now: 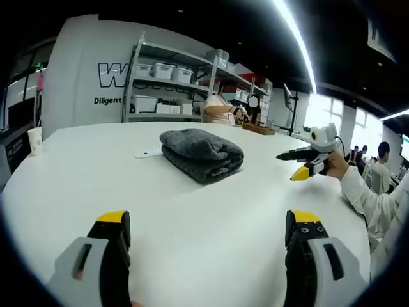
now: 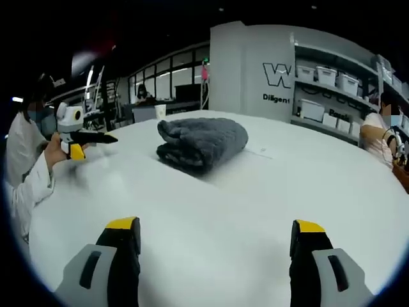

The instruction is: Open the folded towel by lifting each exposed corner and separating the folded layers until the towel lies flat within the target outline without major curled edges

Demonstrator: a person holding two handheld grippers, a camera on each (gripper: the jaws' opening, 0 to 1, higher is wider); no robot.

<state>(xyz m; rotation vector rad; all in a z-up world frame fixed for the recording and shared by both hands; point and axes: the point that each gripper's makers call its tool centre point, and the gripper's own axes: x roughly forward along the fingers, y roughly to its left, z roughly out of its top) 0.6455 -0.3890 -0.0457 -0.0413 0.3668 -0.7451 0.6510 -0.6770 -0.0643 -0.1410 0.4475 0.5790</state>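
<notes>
Grey plush towel (image 1: 202, 154) folded thick on white table (image 1: 192, 236), seemingly untouched, left gripper (image 1: 208, 225) and right gripper (image 2: 216, 234) agape, holding nothing

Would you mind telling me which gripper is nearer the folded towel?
Right, narrowly, I'd judge: the right gripper hangs open just off one side of the towel, the left gripper slightly farther off the other.

Fluffy grey cloth towel (image 1: 202, 153), smooth matt white table (image 1: 192, 236), plastic claw tips yellow
</notes>
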